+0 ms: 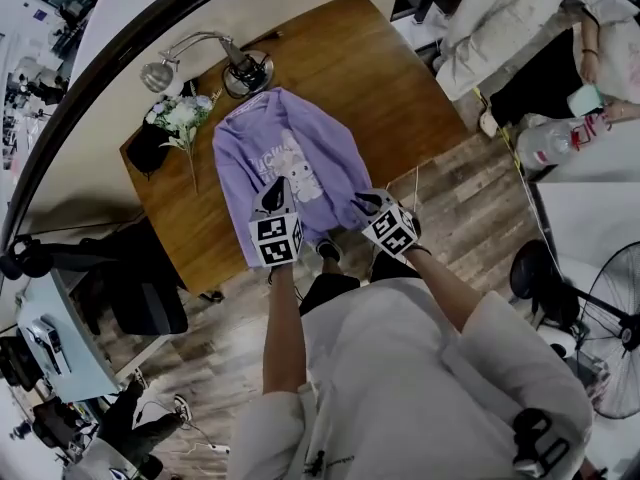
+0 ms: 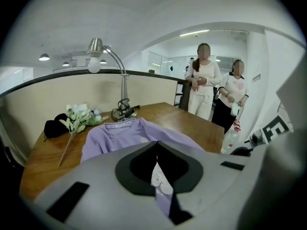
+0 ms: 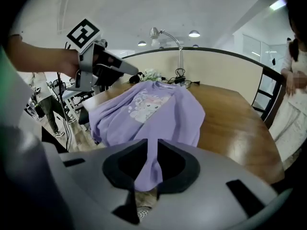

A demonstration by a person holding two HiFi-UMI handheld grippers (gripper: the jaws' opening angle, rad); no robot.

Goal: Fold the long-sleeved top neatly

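Note:
A purple long-sleeved top (image 1: 290, 163) with a cartoon print lies front up on the wooden table (image 1: 400, 78), its collar toward the lamp. Its lower part hangs off the near table edge. My left gripper (image 1: 272, 192) is at the hem's left side; in the left gripper view its jaws (image 2: 157, 145) are shut, with purple cloth (image 2: 124, 131) pinched between them. My right gripper (image 1: 362, 204) is at the hem's right side. In the right gripper view a fold of the top (image 3: 148, 104) runs down through the closed jaws of that gripper (image 3: 154, 145).
A desk lamp (image 1: 245, 68), a bunch of white flowers (image 1: 180, 118) and a black bundle (image 1: 148, 150) sit at the table's far left end. Two people (image 2: 211, 87) stand beyond the table. A black chair (image 1: 140, 288) is left of me, a fan (image 1: 610, 328) to my right.

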